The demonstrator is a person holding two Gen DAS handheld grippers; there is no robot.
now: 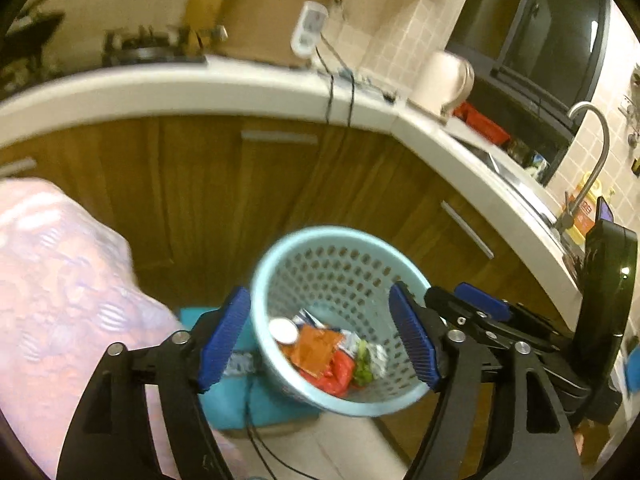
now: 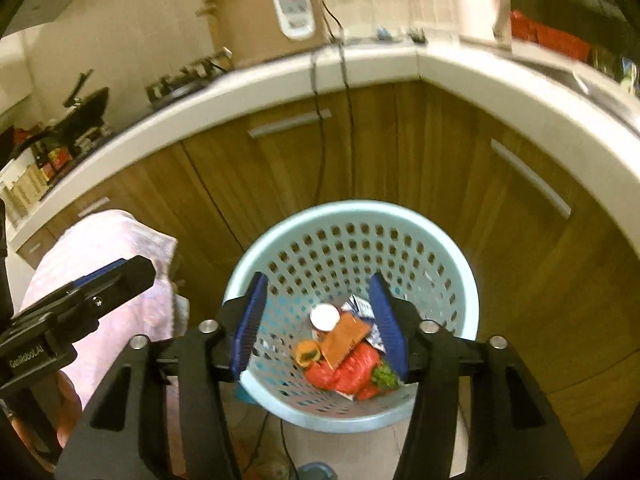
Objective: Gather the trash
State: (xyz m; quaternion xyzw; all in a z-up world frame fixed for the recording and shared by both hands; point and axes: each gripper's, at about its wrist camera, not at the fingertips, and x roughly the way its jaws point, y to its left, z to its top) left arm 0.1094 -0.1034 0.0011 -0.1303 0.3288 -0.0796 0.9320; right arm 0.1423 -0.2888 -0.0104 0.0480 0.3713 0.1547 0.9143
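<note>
step: you look to be at the drop-off end of a collecting round; both grippers hang over the waste basket and neither carries anything.
left gripper: spread wide, nothing between its blue pads; in its own view the basket mouth shows between them.
right gripper: spread as well, empty, aimed almost straight down into the basket.
trash: already in the bottom of the pale blue perforated basket, which stands on the floor against the wooden cabinet doors below the bench; you can make out an orange-brown sachet, a crumpled red wrapper, a white round lid, a scrap of green and some blue-white packets.
blur: both views are smeared, so small pieces cannot be told apart.
next move: my guess is you turn away from the basket to look for another piece; keep one gripper spread until it is around that piece.
watch: the black cables hanging down the cabinet front.
</note>
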